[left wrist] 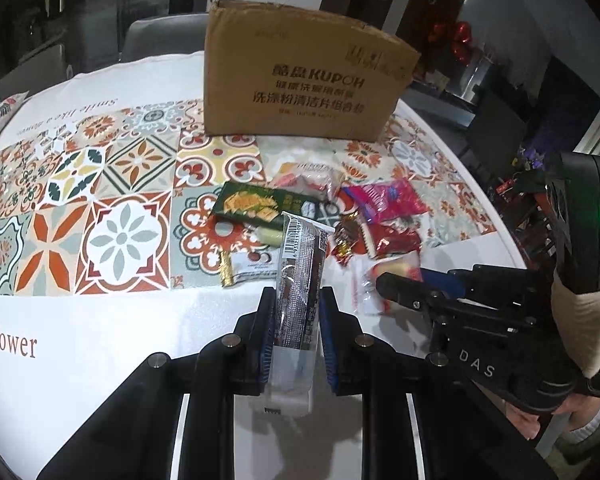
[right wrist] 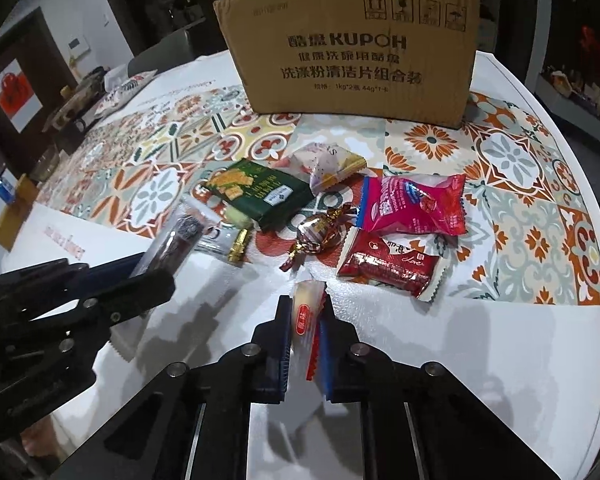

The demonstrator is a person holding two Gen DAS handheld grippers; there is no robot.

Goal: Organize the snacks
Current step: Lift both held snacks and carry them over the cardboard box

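Both tongs are loaded, so the sorting looks to be in its early part. The left tongs point(left wrist: 296, 320) are pinching a long dark wafer bar point(left wrist: 300, 272) in a clear-ended wrapper, held lengthwise between the blue pads and lifted off the cloth. The right tongs point(right wrist: 306, 334) are pressed onto a small pale cake in a clear wrapper point(right wrist: 306, 308) with a red seal, also clear of the table point(right wrist: 500, 360).

Ahead of both tongs, well beyond the fingertips, stands the cardboard box point(right wrist: 352, 60). Its near wall faces the cameras and its inside is hidden, so I cannot tell whether anything has gone in.

Between the tongs and the box the pile is still large: a green cracker pack point(right wrist: 260, 196), a pink packet point(right wrist: 412, 204), a dark red packet point(right wrist: 388, 268) just ahead and right of the right tongs, a twisted foil candy point(right wrist: 320, 232), a pale wrapped pastry point(right wrist: 332, 164) nearest the box, and a small gold-ended bar point(left wrist: 248, 266) just ahead and left of the left tongs.

My judgement: two snacks are picked up but not yet placed, and at least six remain on the cloth.
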